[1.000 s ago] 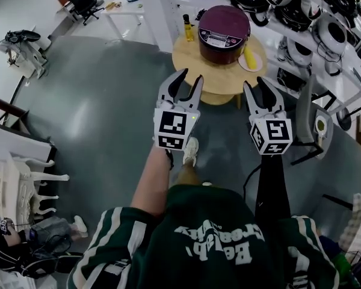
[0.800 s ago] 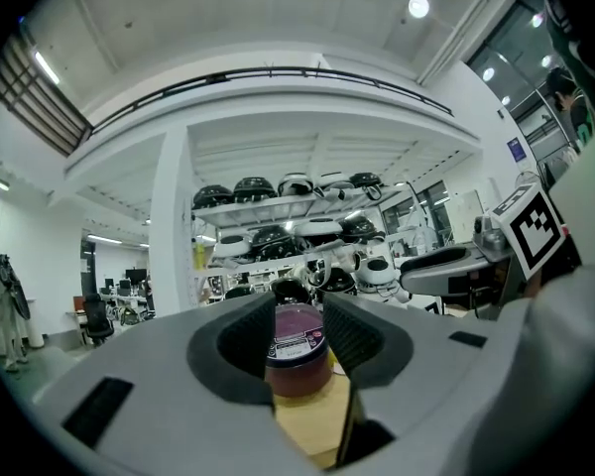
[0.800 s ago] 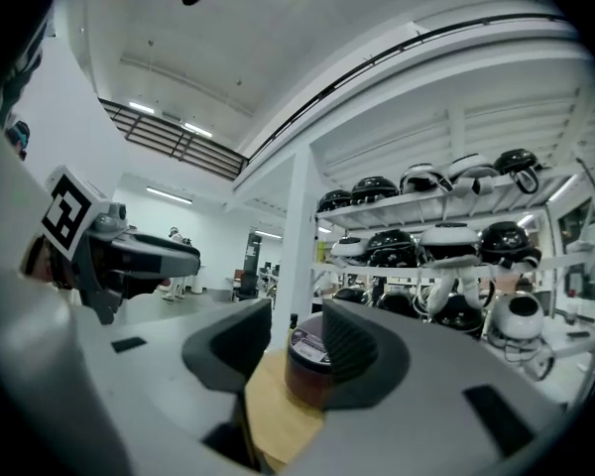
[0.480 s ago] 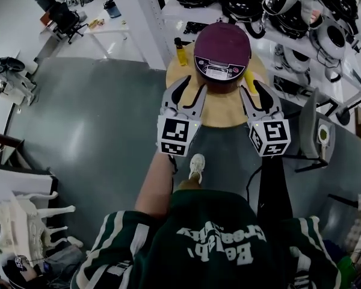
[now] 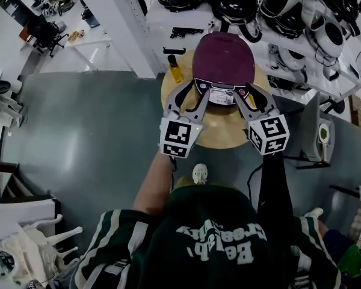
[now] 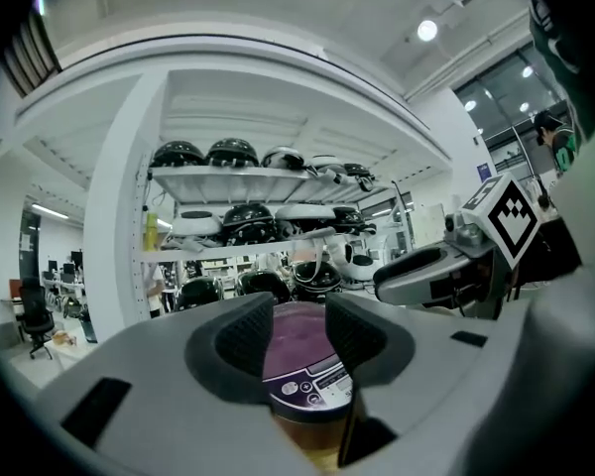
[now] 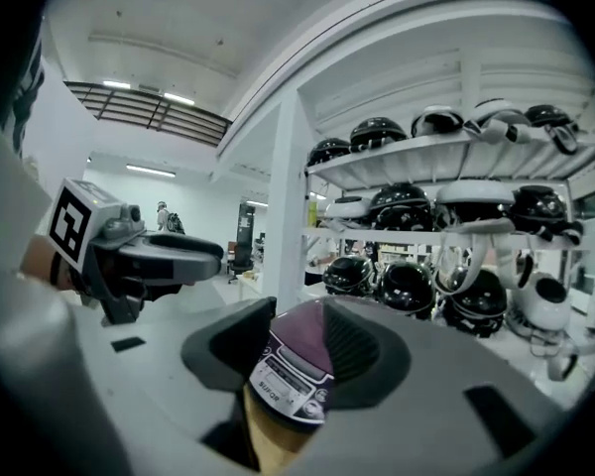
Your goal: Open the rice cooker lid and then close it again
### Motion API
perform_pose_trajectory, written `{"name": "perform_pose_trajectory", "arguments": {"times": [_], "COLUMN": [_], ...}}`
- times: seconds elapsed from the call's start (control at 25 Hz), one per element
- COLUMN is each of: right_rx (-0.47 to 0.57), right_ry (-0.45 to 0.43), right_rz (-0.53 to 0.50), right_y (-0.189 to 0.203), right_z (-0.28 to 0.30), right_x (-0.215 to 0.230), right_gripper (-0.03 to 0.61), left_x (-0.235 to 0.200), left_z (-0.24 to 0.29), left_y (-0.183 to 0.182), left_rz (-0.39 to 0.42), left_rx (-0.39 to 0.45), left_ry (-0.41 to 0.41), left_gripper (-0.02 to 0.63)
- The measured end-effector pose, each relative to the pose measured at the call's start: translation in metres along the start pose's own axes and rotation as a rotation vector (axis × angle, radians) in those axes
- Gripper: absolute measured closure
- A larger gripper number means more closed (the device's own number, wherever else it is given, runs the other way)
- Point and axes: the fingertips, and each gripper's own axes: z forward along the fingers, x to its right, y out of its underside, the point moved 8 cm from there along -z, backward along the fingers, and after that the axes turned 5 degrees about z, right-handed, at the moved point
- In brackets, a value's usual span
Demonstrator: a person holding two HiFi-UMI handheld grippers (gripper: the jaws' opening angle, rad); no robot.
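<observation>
The rice cooker (image 5: pixel 222 56) has a maroon lid, shut, and a control panel at its front; it stands on a round wooden table (image 5: pixel 213 134). My left gripper (image 5: pixel 189 92) reaches over the table to the cooker's front left. It is open with nothing between its fingers, and its jaws have just been opening. My right gripper (image 5: pixel 251 94) is open and empty at the front right. Between the jaws of the left gripper (image 6: pixel 299 330), the cooker (image 6: pixel 302 365) shows just ahead. The right gripper (image 7: pixel 297 340) likewise frames the cooker (image 7: pixel 293 365).
A yellow bottle (image 5: pixel 176 71) stands on the table left of the cooker. White shelves (image 5: pixel 277 23) with several dark round appliances run behind and to the right. A white pillar (image 5: pixel 123 23) rises at the back left. A grey stand (image 5: pixel 319 131) is at the right.
The person has walked up to the table; both grippers went forward from above the floor to the cooker's front. The left jaws stand wider than a second ago.
</observation>
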Motion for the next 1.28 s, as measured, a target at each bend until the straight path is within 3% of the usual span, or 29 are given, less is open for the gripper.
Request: {"name": "perform_pose_trajectory", "arguments": {"times": [0.56, 0.92, 1.28], "right_rx": [-0.294, -0.391, -0.474], "right_ry": [-0.059, -0.046, -0.096], "right_rz": [-0.032, -0.038, -0.024], "right_y": [0.04, 0.058, 0.072], "right_z": [0.072, 0.092, 0.102], "right_x": [-0.008, -0.001, -0.005], "right_gripper": [0.396, 0.394, 0.367], "left_x": [-0.036, -0.036, -0.041], "left_z": [0.039, 0.047, 0.056], "left_y": [0.029, 0.036, 0.037], "left_rz": [-0.043, -0.035, -0.067], "left_rx": [0.017, 0.007, 0.015], "left_ry": [0.081, 0.09, 0.08], "left_gripper": [0.463, 0.443, 0.442]}}
